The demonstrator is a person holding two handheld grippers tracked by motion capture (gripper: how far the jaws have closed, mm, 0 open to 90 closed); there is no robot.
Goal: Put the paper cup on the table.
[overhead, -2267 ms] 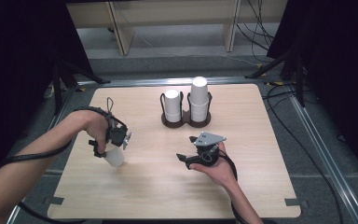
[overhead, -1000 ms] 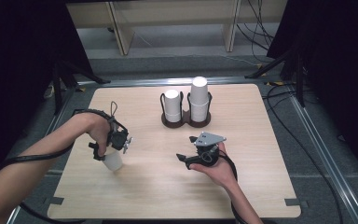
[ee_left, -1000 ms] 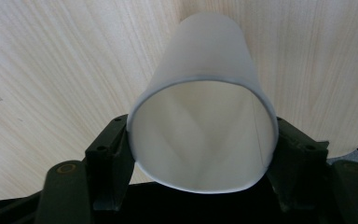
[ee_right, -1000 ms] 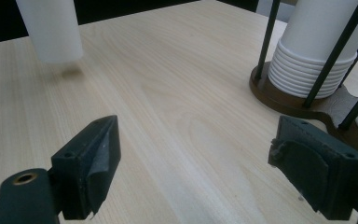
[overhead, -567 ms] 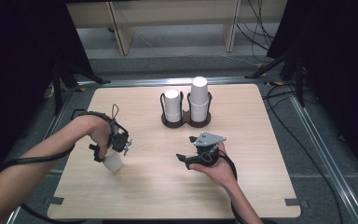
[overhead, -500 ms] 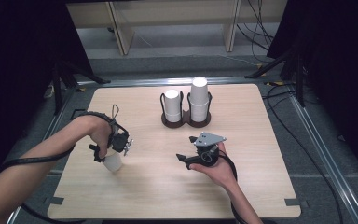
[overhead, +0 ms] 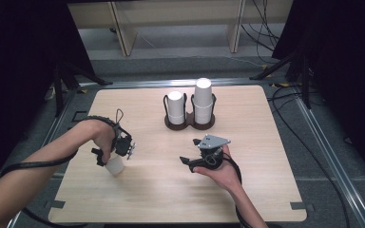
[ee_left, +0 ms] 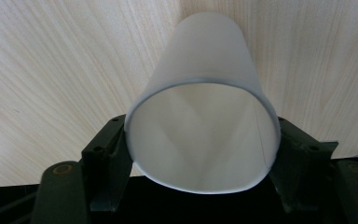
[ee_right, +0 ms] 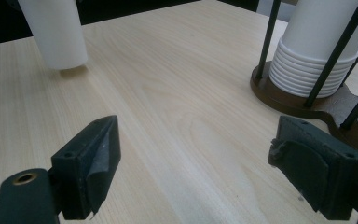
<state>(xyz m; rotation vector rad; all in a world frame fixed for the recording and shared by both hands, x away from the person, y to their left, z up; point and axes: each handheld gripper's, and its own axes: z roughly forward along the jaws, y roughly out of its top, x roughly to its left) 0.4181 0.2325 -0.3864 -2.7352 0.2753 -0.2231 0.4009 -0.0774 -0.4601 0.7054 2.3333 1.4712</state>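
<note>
A white paper cup (overhead: 115, 165) stands on the wooden table (overhead: 147, 194) at the left, its mouth up. My left gripper (overhead: 119, 148) reaches down over it and is shut on the cup (ee_left: 204, 126), both jaws pressing its rim. My right gripper (overhead: 200, 159) rests low at the table's middle, open, with nothing between its pads (ee_right: 103, 158). In the right gripper view the held cup (ee_right: 53, 32) shows at the upper left. Two stacks of white cups (overhead: 203, 99) sit upside down in a dark wire holder (overhead: 190, 124) at the back middle.
The holder's base and stacked cups (ee_right: 307, 70) lie close to my right gripper's right jaw. Bare table spreads in front of and between both hands. Cables (overhead: 285, 109) trail off the table's right side.
My left gripper with the cup has drifted slightly toward the near edge and settled. The right gripper has stayed still.
</note>
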